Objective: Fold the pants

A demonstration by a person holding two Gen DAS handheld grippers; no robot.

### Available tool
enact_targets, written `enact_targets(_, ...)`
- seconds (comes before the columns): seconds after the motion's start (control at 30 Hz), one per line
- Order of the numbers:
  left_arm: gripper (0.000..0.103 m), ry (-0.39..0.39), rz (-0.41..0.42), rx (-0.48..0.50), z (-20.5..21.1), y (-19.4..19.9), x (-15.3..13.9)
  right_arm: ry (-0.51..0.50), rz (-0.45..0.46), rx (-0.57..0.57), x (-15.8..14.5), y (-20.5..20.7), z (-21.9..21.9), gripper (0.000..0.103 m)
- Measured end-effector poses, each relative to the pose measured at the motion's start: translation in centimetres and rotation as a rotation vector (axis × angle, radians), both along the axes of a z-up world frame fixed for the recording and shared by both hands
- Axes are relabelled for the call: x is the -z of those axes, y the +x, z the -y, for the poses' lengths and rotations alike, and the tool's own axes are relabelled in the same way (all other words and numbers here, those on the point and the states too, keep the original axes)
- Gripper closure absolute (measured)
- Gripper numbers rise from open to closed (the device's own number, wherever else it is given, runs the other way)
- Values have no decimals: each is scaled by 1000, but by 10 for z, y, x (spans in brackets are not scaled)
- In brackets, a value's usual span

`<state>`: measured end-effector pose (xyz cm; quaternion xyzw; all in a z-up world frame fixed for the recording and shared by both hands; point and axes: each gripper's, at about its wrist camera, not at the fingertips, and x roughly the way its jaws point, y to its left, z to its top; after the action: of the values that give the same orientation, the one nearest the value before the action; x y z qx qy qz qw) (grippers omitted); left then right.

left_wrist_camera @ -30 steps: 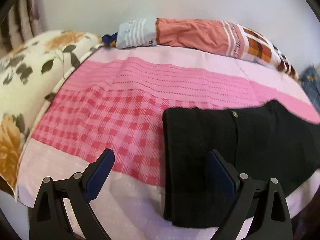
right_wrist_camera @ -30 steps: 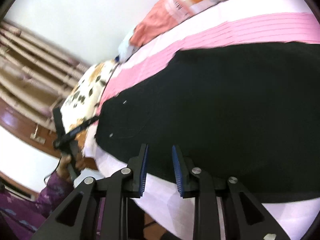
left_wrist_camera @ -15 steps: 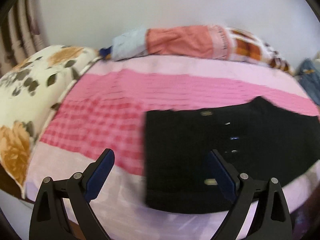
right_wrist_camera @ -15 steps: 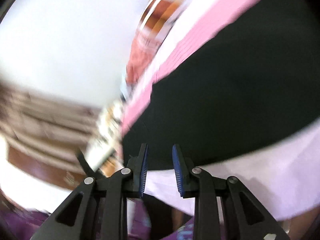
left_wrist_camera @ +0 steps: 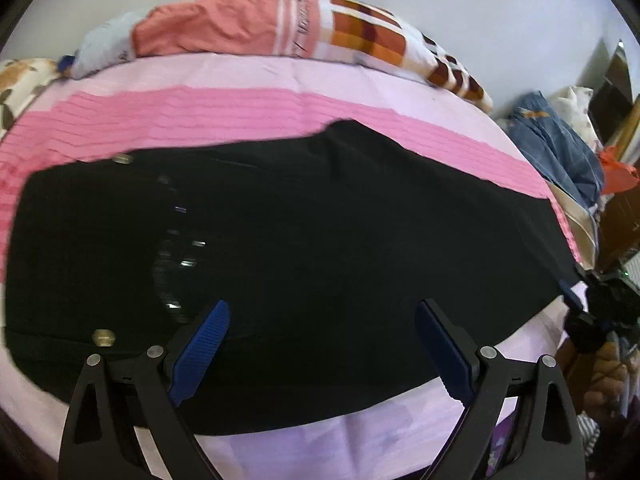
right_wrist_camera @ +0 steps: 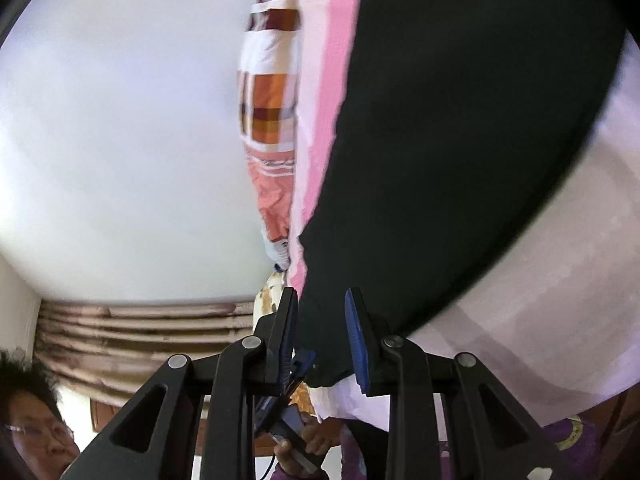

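A: Where are the pants?
B: The black pants (left_wrist_camera: 304,248) lie flat across the pink bedsheet (left_wrist_camera: 224,108), filling the middle of the left view.
A: And the grippers?
B: The left gripper (left_wrist_camera: 322,340) hangs over them at six o'clock, jaws spread wide, empty. The right gripper (right_wrist_camera: 321,336) has a narrow gap, grasping nothing.
A: Beyond?
B: A patterned quilt (left_wrist_camera: 288,28) at twelve o'clock.

My pants (left_wrist_camera: 320,248) are plain black on a bedsheet (left_wrist_camera: 240,116) banded in pale lilac and hot pink. Behind I see a quilt (left_wrist_camera: 360,28) in coral, white and orange-brown checks (my finger pads (left_wrist_camera: 200,344) are blue).
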<state>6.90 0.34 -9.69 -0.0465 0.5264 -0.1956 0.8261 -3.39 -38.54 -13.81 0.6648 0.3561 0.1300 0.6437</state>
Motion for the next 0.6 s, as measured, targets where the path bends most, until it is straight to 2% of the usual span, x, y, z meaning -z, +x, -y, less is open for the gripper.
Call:
enact_targets(0.1,9,6,-26,20,13,-1,10,10,-49,8,8,-2,2,78)
enact_targets(0.27,9,11,-20,36,17,1,9,48,-78,22,7,-12,8,78)
enact_targets(0.37,9,-8,-31,28,13,4,10,13,-130,-6,10,-13,3,78)
enact_targets(0.6,9,-19,-43,15,10,6,11,21,-172,15,23,-16,7,79)
